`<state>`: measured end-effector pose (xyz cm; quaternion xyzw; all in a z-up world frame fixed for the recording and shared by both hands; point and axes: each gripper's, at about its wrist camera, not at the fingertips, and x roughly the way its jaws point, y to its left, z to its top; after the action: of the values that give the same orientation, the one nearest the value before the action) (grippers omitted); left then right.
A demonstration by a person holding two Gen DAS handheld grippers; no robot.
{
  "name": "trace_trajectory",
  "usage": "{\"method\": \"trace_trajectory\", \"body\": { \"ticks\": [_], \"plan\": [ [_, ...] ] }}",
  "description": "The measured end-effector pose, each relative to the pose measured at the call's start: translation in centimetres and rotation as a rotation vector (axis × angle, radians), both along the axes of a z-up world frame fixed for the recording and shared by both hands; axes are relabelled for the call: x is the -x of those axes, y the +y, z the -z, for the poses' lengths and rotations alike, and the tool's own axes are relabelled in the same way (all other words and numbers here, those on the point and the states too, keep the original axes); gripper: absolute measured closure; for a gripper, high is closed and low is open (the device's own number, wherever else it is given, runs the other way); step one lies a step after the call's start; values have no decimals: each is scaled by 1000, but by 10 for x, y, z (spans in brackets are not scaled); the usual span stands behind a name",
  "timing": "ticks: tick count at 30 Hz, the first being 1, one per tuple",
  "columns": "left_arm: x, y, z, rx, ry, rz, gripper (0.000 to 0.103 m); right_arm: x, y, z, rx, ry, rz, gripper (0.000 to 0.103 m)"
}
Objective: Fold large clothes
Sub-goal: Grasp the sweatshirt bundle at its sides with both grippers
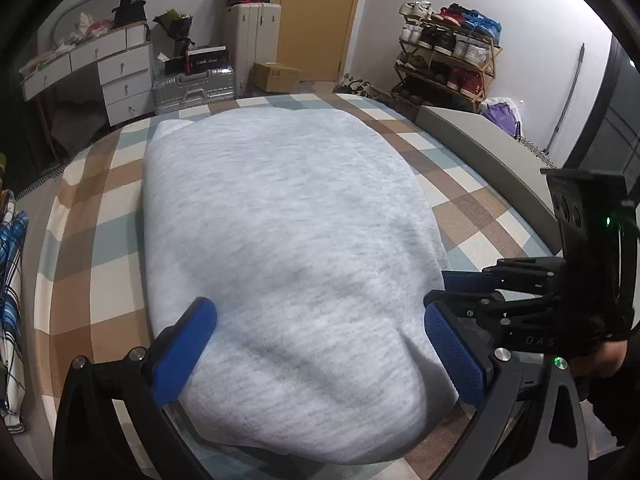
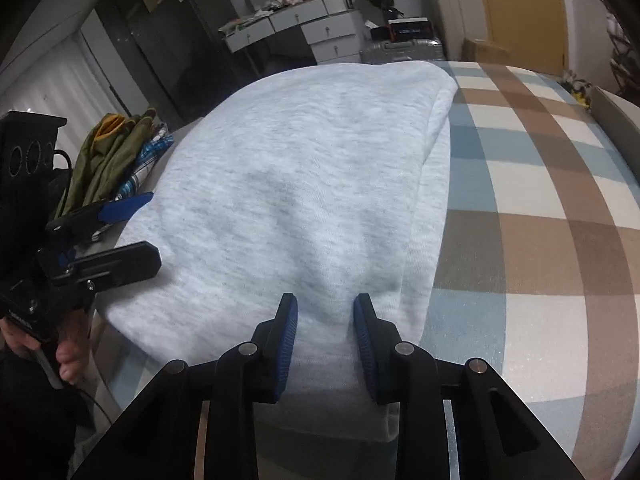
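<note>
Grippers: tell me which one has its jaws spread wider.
The left gripper: its blue pads stand far apart over the grey garment, while the right gripper shows only a narrow gap.

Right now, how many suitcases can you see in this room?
2, both beyond the far edge of the bed: a silver suitcase lying flat on the floor beside the white drawers, and a white suitcase standing upright behind it. Others may be hidden.

Bedroom in a home: a bed (image 1: 460,208) under a checked cover, a white drawer desk (image 1: 116,76), suitcases (image 1: 192,88), and a loaded shoe rack (image 1: 448,56).
</note>
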<state>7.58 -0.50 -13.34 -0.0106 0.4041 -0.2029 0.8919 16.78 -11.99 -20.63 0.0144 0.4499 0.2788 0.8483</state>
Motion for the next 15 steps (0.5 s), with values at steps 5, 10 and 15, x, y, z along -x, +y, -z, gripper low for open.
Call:
{"method": "trace_trajectory", "body": {
  "ticks": [5,10,15],
  "plan": [
    [-4,24,-12,48,33,-19,2,-11,-22,-25,-68,6,-9,59],
    [-34,86,-6,234,138,-119,2,-42,-49,-48,-146,-28,77,9],
    [-80,111,35,431,409,-86,2,-102,-40,-25,-201,196,45,11]
  ]
}}
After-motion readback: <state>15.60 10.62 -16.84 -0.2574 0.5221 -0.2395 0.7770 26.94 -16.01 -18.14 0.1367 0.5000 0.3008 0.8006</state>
